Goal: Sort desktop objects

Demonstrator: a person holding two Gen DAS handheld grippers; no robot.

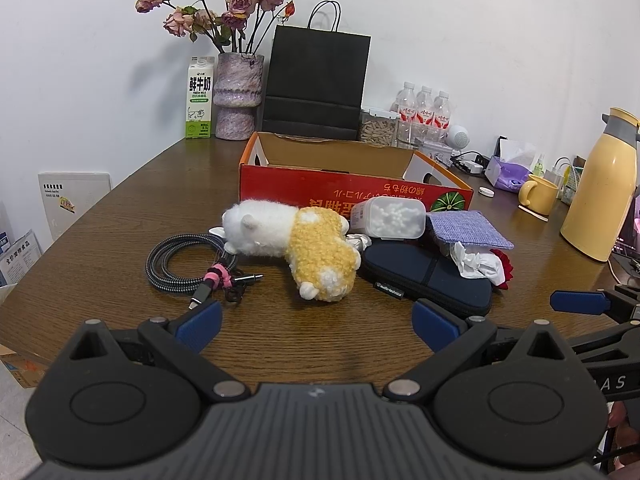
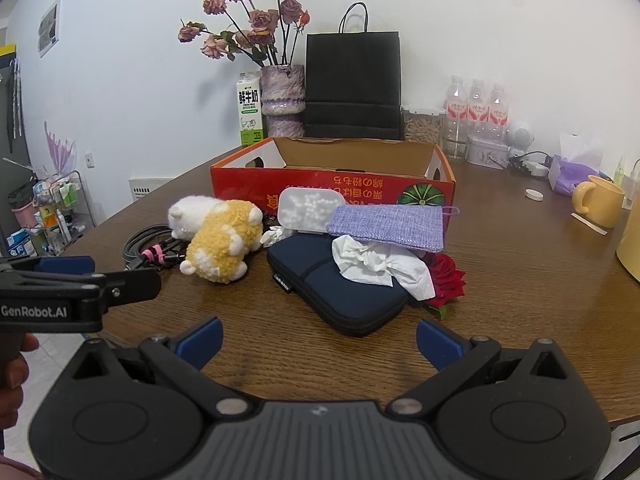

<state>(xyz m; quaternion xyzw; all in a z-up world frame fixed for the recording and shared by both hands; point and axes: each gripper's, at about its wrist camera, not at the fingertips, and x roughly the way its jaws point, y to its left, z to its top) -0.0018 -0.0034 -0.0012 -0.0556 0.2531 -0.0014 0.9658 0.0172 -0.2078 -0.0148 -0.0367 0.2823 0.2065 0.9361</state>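
A pile lies before an open red cardboard box point(image 1: 340, 190) point(image 2: 320, 184): a white-and-yellow plush toy point(image 1: 296, 248) point(image 2: 220, 240), a coiled braided cable point(image 1: 180, 264) point(image 2: 144, 246), a navy zip case point(image 1: 424, 280) point(image 2: 336, 292), a clear tub of white balls point(image 1: 394, 218) point(image 2: 310, 208), a purple woven pouch point(image 1: 468, 230) point(image 2: 388, 226), crumpled tissue point(image 1: 478, 264) point(image 2: 380, 266) and a red rose point(image 2: 446, 276). My left gripper point(image 1: 316, 326) is open and empty, short of the plush. My right gripper point(image 2: 320, 344) is open and empty, short of the navy case.
At the back stand a milk carton point(image 1: 199, 98), a vase of dried roses point(image 1: 236, 96), a black paper bag point(image 1: 316, 80), water bottles point(image 1: 424, 110) and a jar. On the right are a yellow mug point(image 1: 538, 194), a yellow flask point(image 1: 600, 184) and a tissue pack point(image 2: 572, 168).
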